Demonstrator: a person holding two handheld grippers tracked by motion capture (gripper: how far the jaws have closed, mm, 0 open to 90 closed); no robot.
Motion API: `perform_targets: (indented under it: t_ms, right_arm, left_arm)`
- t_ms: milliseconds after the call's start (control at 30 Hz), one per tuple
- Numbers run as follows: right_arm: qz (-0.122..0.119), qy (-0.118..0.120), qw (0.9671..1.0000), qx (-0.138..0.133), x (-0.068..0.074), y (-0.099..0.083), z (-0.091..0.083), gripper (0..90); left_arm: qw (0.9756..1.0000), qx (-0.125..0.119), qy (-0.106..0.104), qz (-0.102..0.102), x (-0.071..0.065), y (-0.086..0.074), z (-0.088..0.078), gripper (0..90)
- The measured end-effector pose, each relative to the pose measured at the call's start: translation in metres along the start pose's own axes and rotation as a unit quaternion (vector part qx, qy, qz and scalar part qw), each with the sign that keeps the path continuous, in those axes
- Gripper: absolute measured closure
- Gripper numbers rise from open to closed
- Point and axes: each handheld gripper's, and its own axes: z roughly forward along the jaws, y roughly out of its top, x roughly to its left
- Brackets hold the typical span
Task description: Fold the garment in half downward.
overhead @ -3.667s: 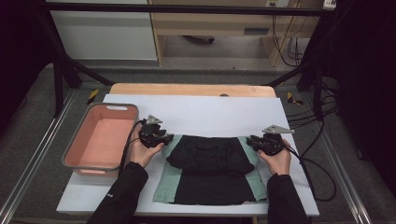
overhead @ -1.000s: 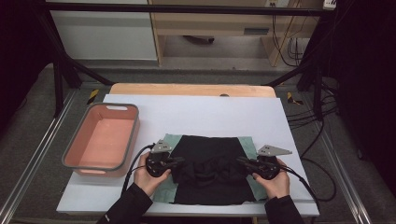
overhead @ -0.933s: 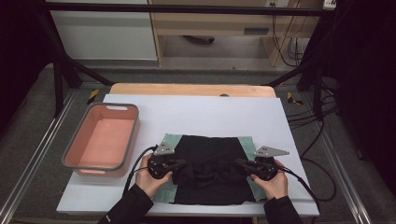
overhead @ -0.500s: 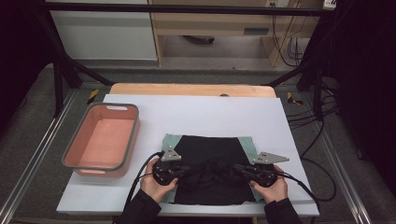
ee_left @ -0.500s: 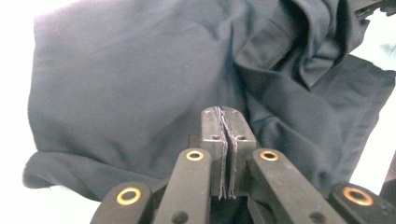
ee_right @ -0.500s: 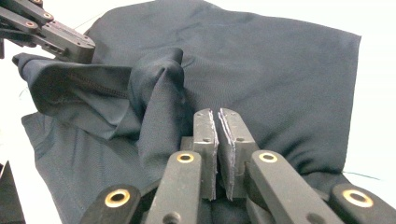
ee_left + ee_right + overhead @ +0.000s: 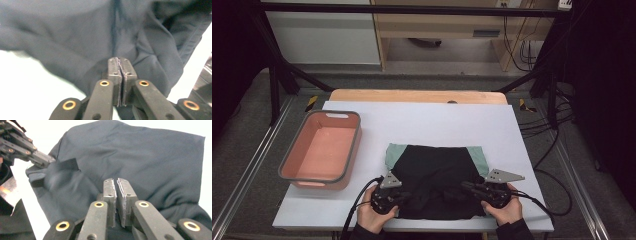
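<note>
Black garment (image 7: 436, 180) with mint-green trim lay folded on the white table (image 7: 432, 120) near its front edge, just right of a salmon-pink tub (image 7: 322, 150). Left claw (image 7: 399, 197) was clamped shut on the cloth's near-left edge; right claw (image 7: 469, 187), jaws all but closed, pinched the near-right edge, both hands low at the table's front

Right claw (image 7: 117, 186) nearly closed over dark garment (image 7: 140, 157) — cloth pinched (seemingly); left claw (image 7: 51, 160) grips its far edge.
</note>
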Motion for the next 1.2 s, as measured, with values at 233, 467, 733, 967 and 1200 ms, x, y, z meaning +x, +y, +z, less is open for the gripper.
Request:
perform_targets:
  t_ms: [233,467,733,967,1200]
  right_arm:
    - [-0.012,-0.022,0.9996,0.012,0.004,-0.008,-0.005,66.1]
    - [-0.006,-0.049,0.9987,0.016,0.006,-0.016,-0.012,49.8]
    - [0.026,-0.064,0.9964,0.049,0.002,-0.028,-0.010,51.7]
    - [0.042,-0.061,0.9960,0.051,0.004,-0.033,0.000,79.6]
    - [0.045,-0.051,0.9960,0.058,0.000,-0.026,-0.014,88.2]
  left_arm:
    - [0.9984,-0.028,0.040,-0.030,0.003,-0.015,-0.008,59.7]
    - [0.9962,-0.036,0.044,-0.065,0.010,-0.025,-0.007,51.4]
    - [0.9954,-0.043,0.055,-0.065,0.005,-0.024,0.001,74.7]
    - [0.9943,-0.061,0.047,-0.073,0.006,-0.029,-0.001,88.2]
    - [0.9936,-0.073,0.038,-0.077,0.010,-0.036,-0.011,88.9]
